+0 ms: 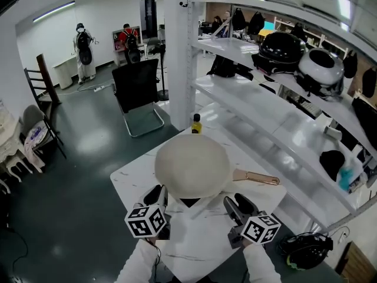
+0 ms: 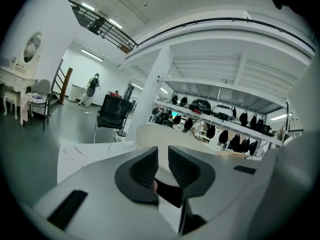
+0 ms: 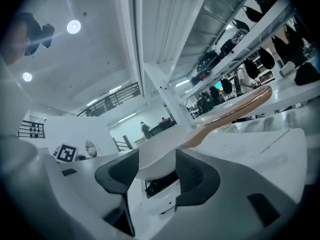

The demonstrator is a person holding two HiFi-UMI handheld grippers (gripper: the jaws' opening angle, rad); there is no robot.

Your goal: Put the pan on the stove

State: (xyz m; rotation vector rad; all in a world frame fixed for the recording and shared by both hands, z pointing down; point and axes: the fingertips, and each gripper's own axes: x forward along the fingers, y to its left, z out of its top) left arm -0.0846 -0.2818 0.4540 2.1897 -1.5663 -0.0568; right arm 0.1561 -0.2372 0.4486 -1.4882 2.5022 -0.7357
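Note:
A cream pan with a copper-toned handle pointing right covers the middle of the marble table. Under its near edge a dark bit of the stove shows; the rest is hidden. My left gripper is at the pan's near-left rim, its jaws a narrow gap apart with the pan showing in the gap. My right gripper stands wider at the near-right rim. There the pan's edge lies between the jaws, above the white stove. The handle runs off to the right.
A small yellow bottle stands behind the pan by a white pillar. A white shelf rack with helmets and bags runs along the right. A black chair is on the floor beyond, and a dark bag lies at the lower right.

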